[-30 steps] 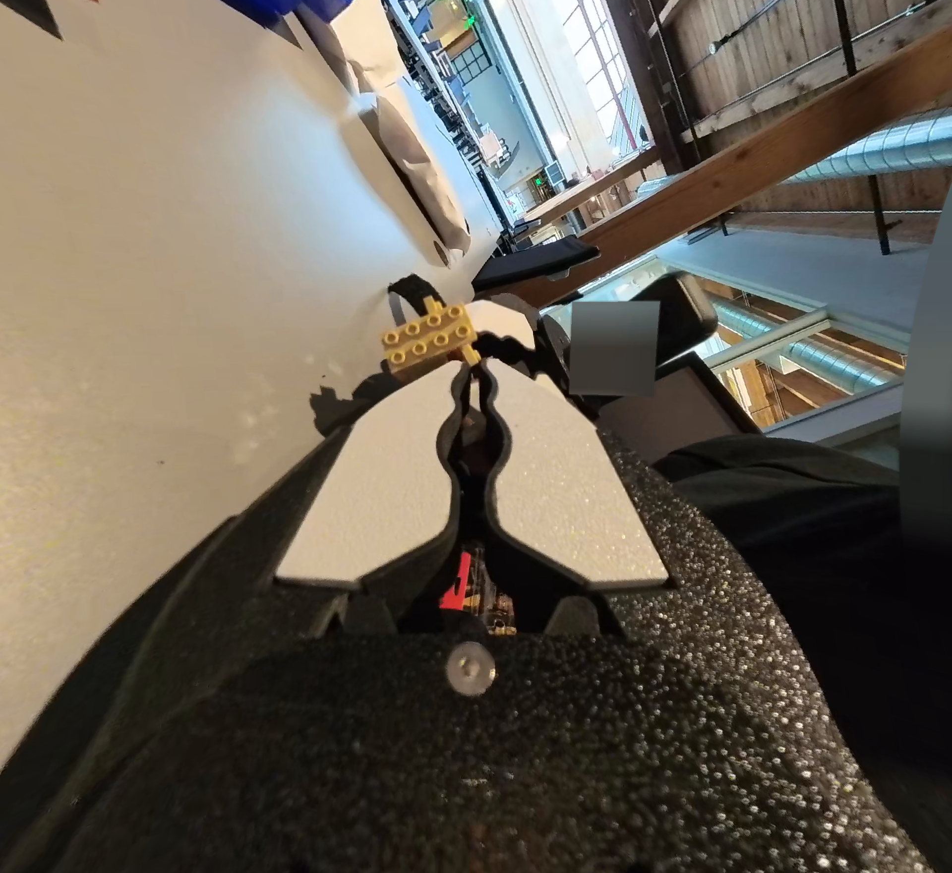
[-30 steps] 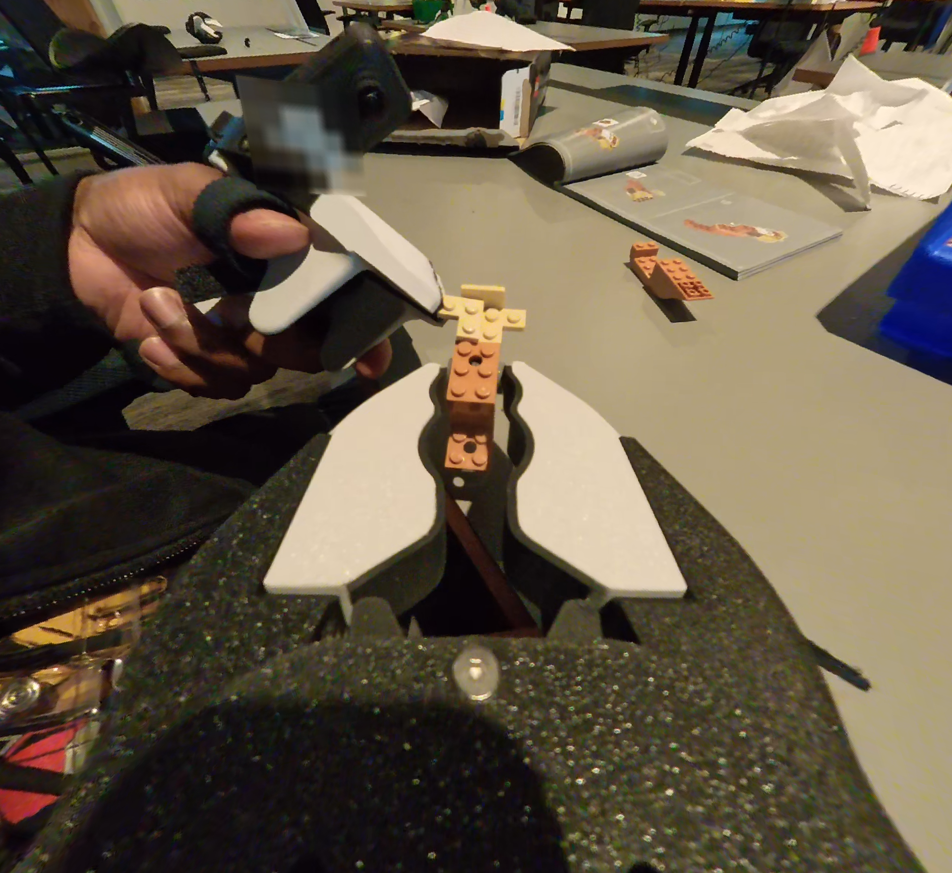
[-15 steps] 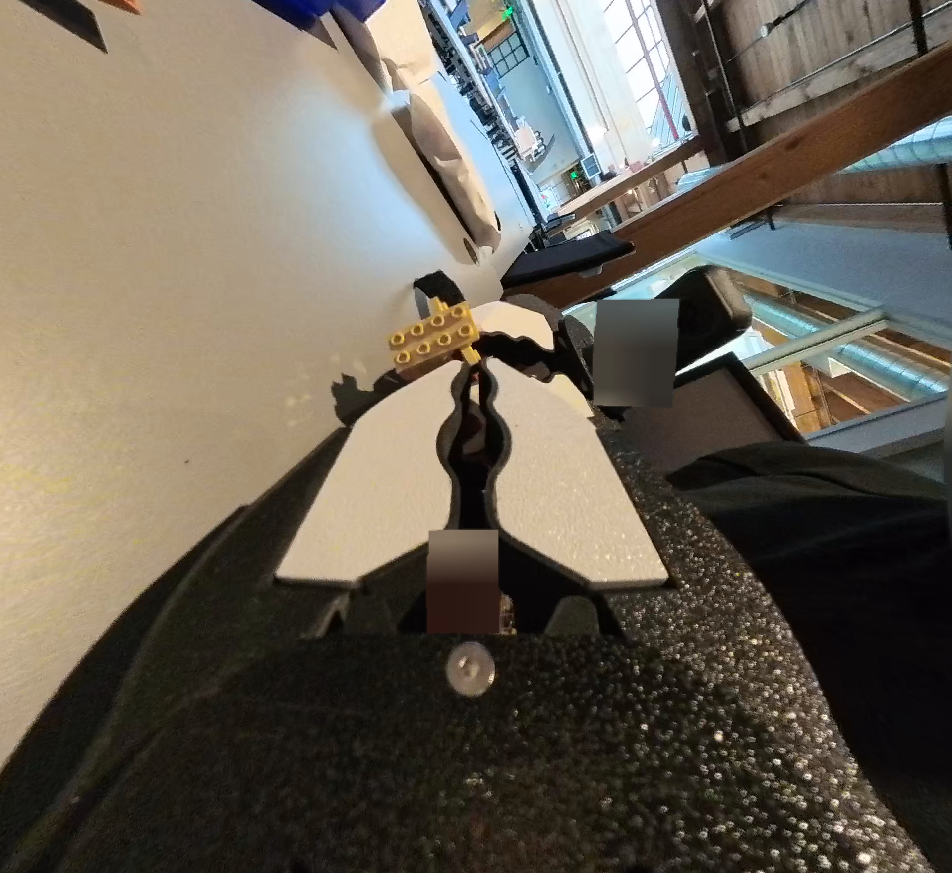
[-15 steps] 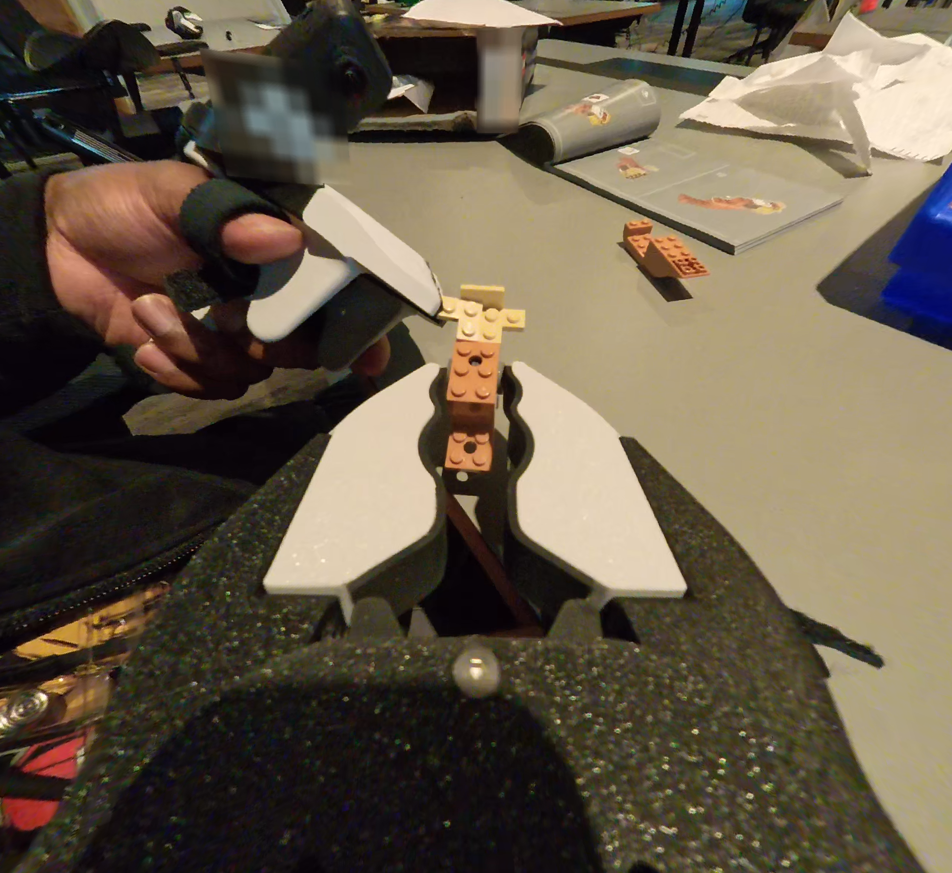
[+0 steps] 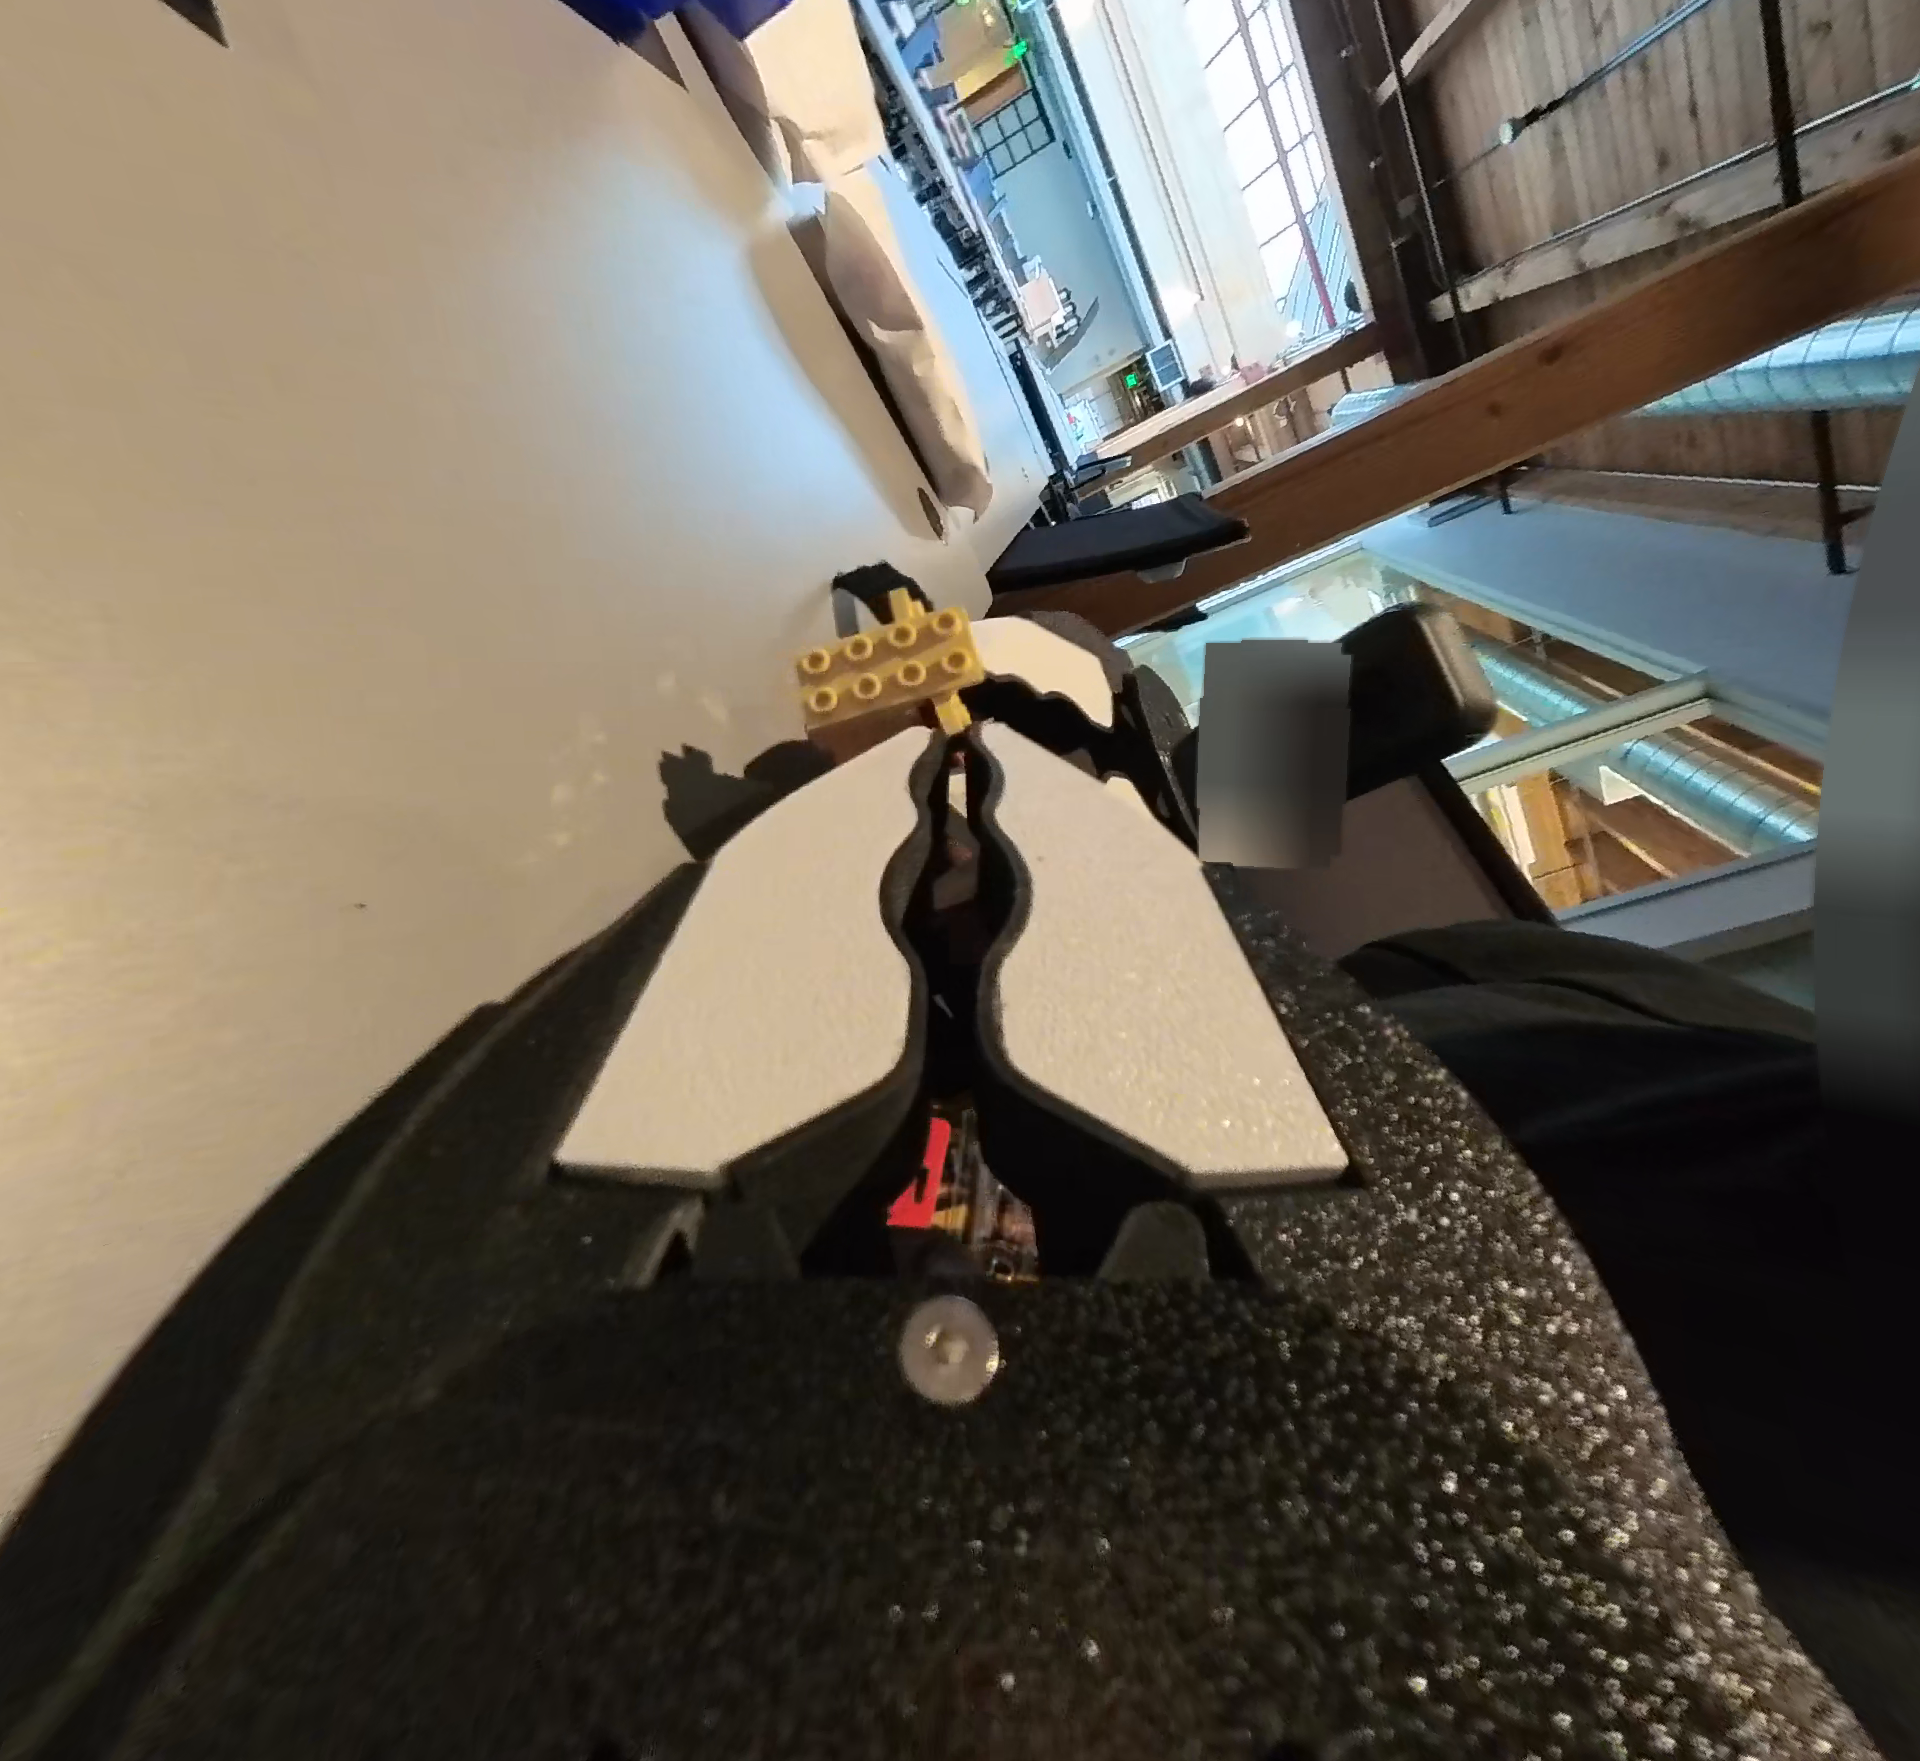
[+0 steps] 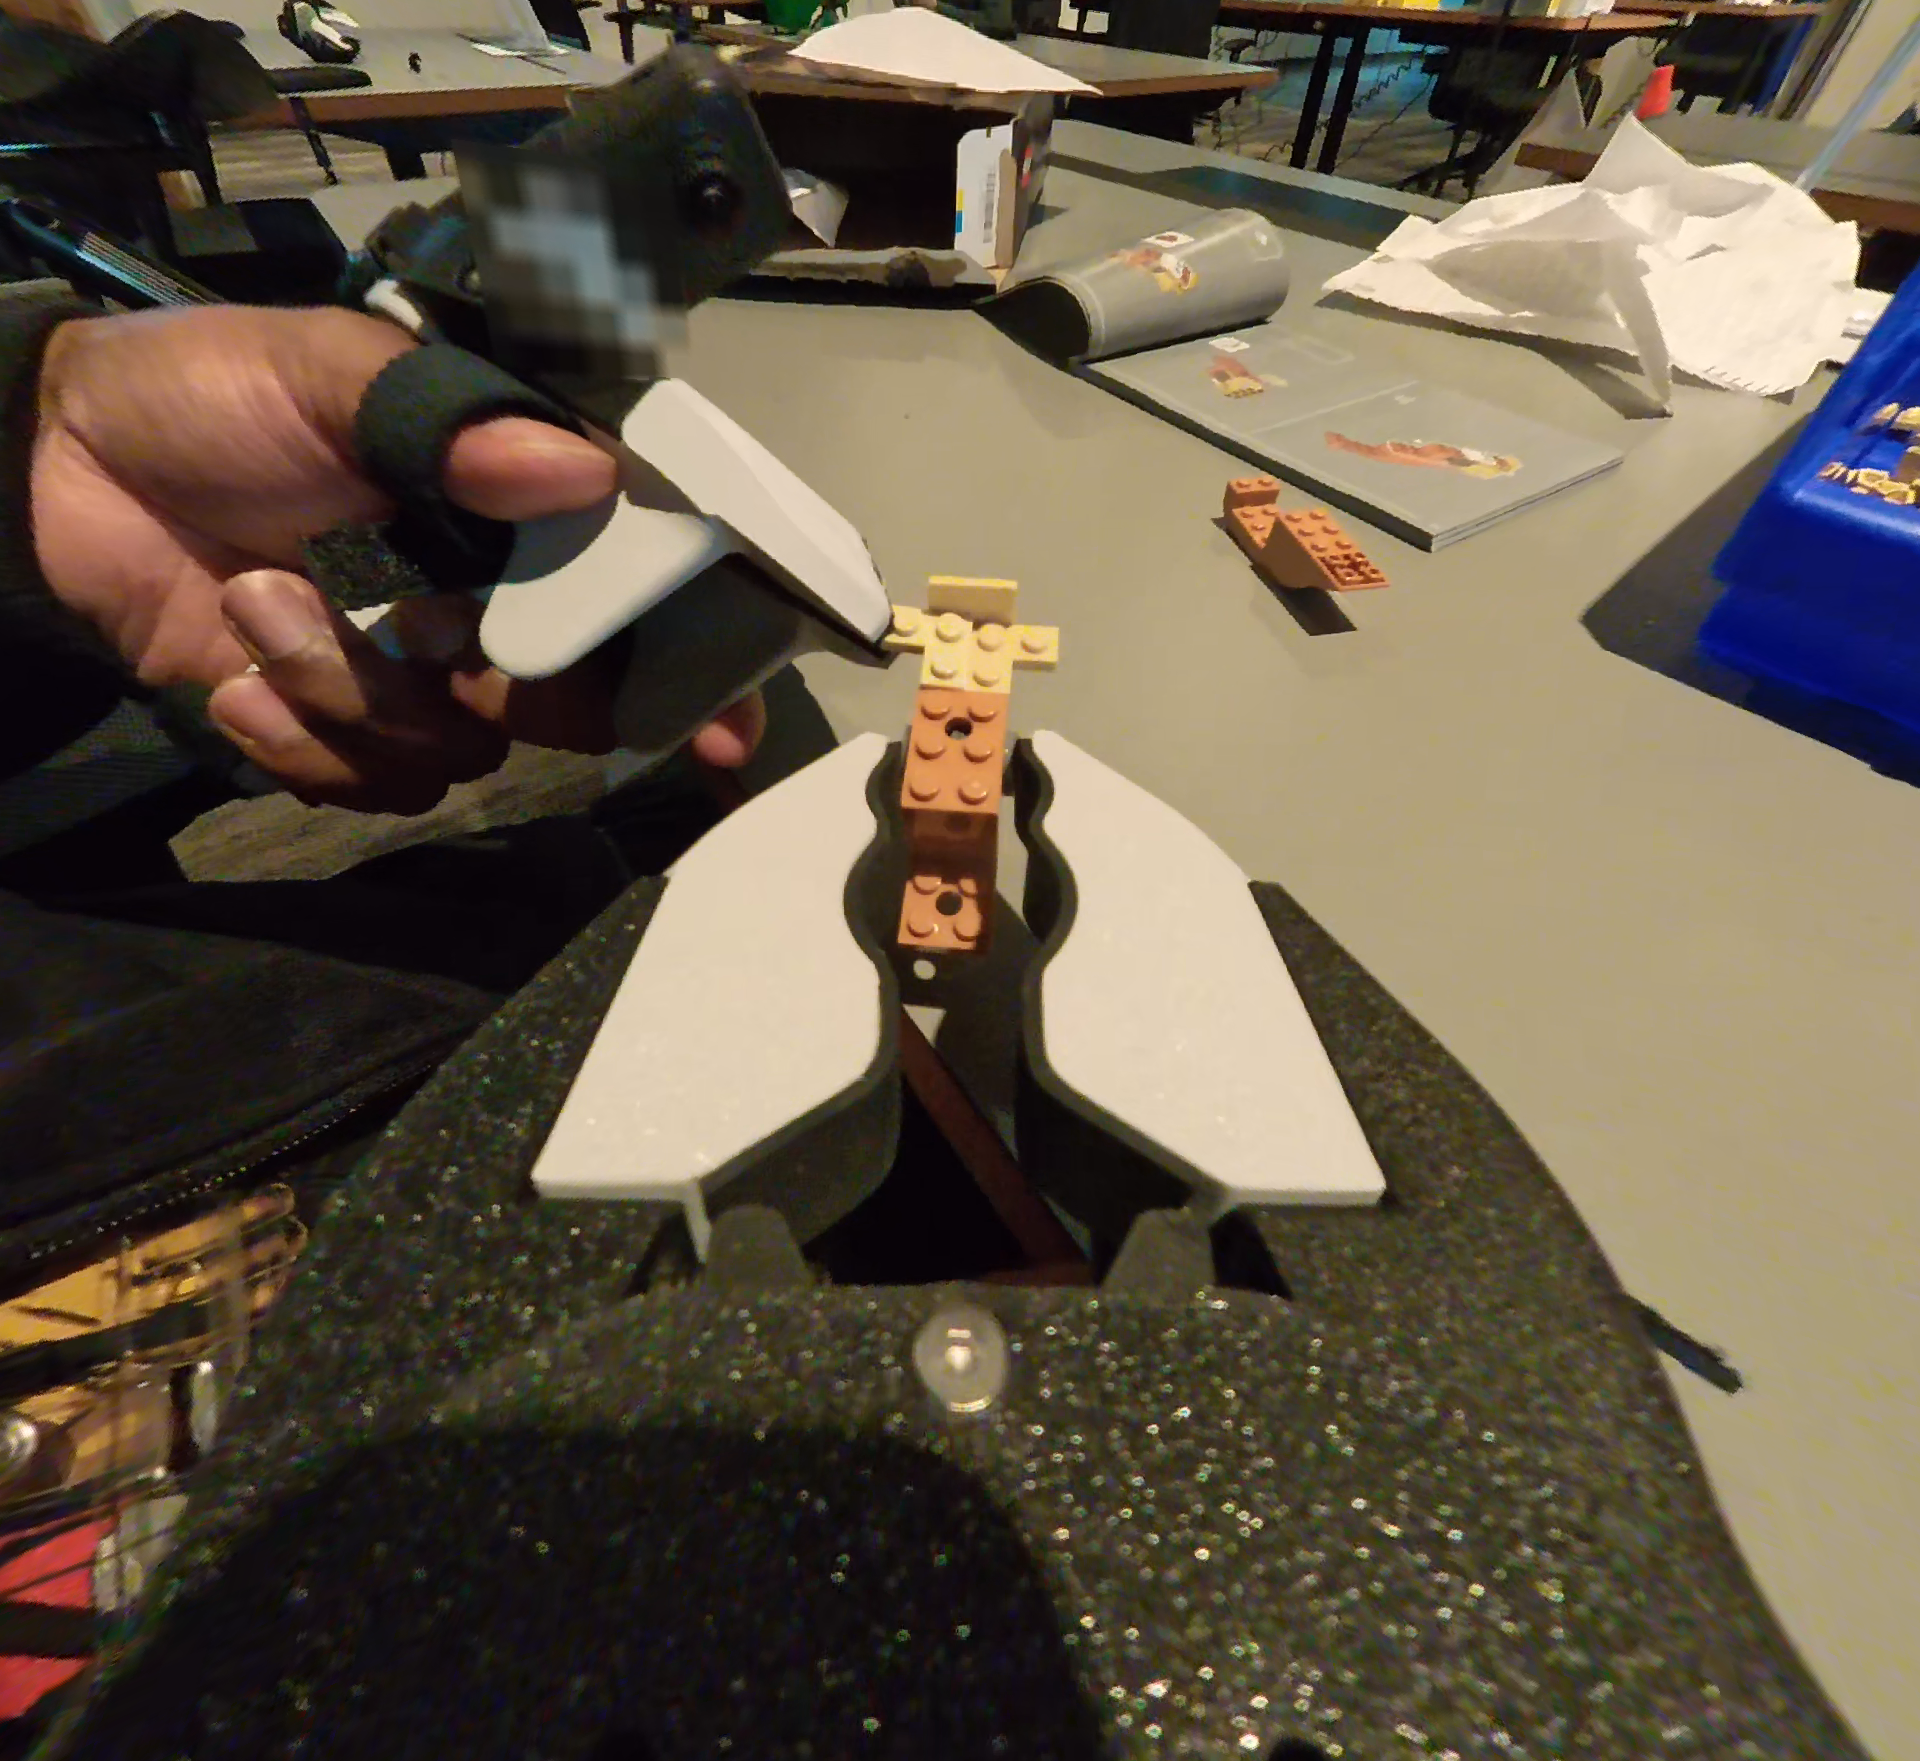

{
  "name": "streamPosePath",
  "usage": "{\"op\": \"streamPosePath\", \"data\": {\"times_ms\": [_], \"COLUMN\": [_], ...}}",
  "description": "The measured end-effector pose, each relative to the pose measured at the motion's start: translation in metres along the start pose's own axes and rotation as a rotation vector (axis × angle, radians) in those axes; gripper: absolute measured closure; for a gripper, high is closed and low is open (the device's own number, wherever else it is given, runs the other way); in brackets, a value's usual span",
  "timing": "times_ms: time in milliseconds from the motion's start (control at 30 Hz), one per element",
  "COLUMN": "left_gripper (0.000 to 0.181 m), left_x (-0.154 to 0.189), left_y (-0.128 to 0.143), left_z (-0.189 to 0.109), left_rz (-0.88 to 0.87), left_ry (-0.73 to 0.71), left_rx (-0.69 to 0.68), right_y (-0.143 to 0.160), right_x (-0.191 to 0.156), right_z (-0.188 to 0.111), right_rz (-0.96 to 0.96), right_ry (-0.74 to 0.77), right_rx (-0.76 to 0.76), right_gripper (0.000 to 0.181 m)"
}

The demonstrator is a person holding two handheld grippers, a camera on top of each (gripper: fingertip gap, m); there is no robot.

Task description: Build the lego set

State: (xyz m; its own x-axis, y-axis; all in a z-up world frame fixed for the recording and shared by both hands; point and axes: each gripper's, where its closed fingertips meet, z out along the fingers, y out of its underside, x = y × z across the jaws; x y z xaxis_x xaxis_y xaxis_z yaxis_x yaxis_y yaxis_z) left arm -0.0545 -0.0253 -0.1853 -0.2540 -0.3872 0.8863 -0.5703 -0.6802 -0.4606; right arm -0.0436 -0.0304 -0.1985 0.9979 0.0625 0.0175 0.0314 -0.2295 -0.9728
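Grippers numbered two. One right gripper (image 6: 956, 755) had its fingers drawn narrow on one orange brick stack (image 6: 951, 818), clamping it above the grey table (image 6: 1455, 880). One tan plate cluster (image 6: 971, 636) sat on the far end of that stack, beyond the fingertips. One left gripper (image 6: 878, 636), held in one hand (image 6: 260, 527), came in from the left with its tips at the near corner of the tan cluster; in the left wrist view the left gripper (image 5: 951, 735) showed its fingers nearly together on a thin tan edge below the tan plate cluster (image 5: 894, 667), with only a slit between them. Whether it bore on the piece firmly could not be told. One finger (image 5: 1039, 683) of the right gripper showed just beyond the cluster in that view. On the table, well apart from the held assembly, lay one loose orange sub-build (image 6: 1304, 548), one open instruction booklet (image 6: 1351, 423) just behind it, and one heap of crumpled white paper (image 6: 1621, 267) farther back. One cardboard box (image 6: 914, 163) stood at the far edge. Blue bins (image 6: 1829, 548) stood stacked at the right, two tiers visible, the upper holding small tan parts; their count could not be told.
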Motion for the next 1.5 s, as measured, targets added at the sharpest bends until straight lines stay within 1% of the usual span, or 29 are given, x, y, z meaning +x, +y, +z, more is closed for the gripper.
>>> {"op": "streamPosePath", "data": {"times_ms": [233, 467, 800, 1033, 1167, 1267, 1500], "left_gripper": [0.179, 0.178, 0.177, 0.176, 0.169, 0.173, 0.172], "left_x": [-0.0011, -0.0047, -0.0039, -0.0006, 0.0017, 0.0007, -0.0012], "left_y": [-0.0001, 0.0005, -0.0005, -0.0010, -0.0009, -0.0011, -0.0014], "left_z": [0.0003, 0.0002, 0.0003, 0.0008, 0.0018, 0.0018, 0.0014], "left_rz": [0.017, 0.045, 0.072, 0.080, 0.089, 0.089, 0.087], "left_ry": [-0.011, -0.056, -0.092, -0.087, -0.087, -0.090, -0.102], "left_rx": [-0.003, 0.000, 0.001, 0.001, -0.004, -0.001, 0.005], "right_y": [-0.0005, 0.0014, 0.0015, 0.0016, 0.0009, 0.0003, -0.0012], "right_x": [0.0005, 0.0017, 0.0017, 0.0013, -0.0014, -0.0015, -0.0011], "right_z": [-0.0004, 0.0002, 0.0007, 0.0010, 0.0017, 0.0016, 0.0010], "right_rz": [0.012, -0.045, -0.036, -0.037, -0.039, -0.039, -0.031], "right_ry": [0.001, 0.043, 0.040, 0.039, 0.035, 0.037, 0.038], "right_rx": [0.004, -0.020, -0.016, -0.017, -0.013, -0.011, -0.002], "right_gripper": [0.162, 0.162, 0.162, 0.161, 0.162, 0.162, 0.162]}}
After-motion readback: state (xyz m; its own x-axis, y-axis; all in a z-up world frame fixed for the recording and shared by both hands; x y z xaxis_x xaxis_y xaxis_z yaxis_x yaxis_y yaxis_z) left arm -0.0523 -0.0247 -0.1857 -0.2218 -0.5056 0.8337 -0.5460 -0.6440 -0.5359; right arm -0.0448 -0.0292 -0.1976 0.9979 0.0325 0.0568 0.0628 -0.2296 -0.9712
